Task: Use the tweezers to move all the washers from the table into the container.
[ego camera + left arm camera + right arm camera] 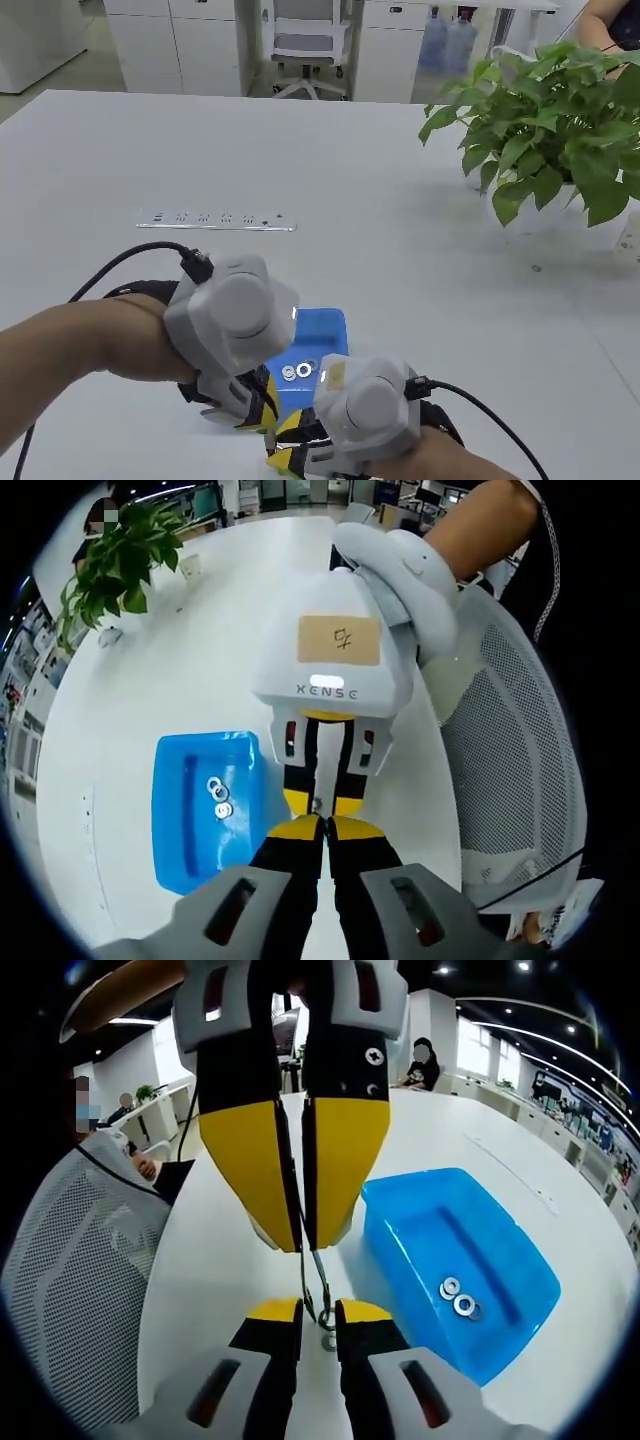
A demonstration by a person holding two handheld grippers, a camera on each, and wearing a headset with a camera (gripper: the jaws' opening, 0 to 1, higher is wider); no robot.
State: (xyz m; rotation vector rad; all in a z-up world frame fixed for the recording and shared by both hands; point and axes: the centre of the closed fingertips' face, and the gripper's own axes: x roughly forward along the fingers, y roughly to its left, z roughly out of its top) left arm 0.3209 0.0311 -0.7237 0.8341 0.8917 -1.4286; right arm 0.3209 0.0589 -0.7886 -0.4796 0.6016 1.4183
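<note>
The blue container [400, 1260] is taken as the landmark: a shallow rectangular tray of glossy plastic, with rounded corners and raised walls. Two flat metal washers [458, 1295] are seen lying together on its floor. A loose washer [328, 1341] is seen on the smooth white table [380, 230] just beside the container's long wall, under the tips of the thin steel tweezers [318, 1278].

The tweezers are clamped between the yellow jaws of the left gripper [325, 830]. The right gripper [320, 1312] is set astride the tweezer legs, its jaws a narrow gap apart; whether the legs are being pressed cannot be told.

Beyond the container, wide bare tabletop is left as far as a power strip [215, 220] and a leafy potted plant [545, 130]. On the grippers' side of the container the table edge lies close, with a white mesh chair back [70, 1260] beside it.
</note>
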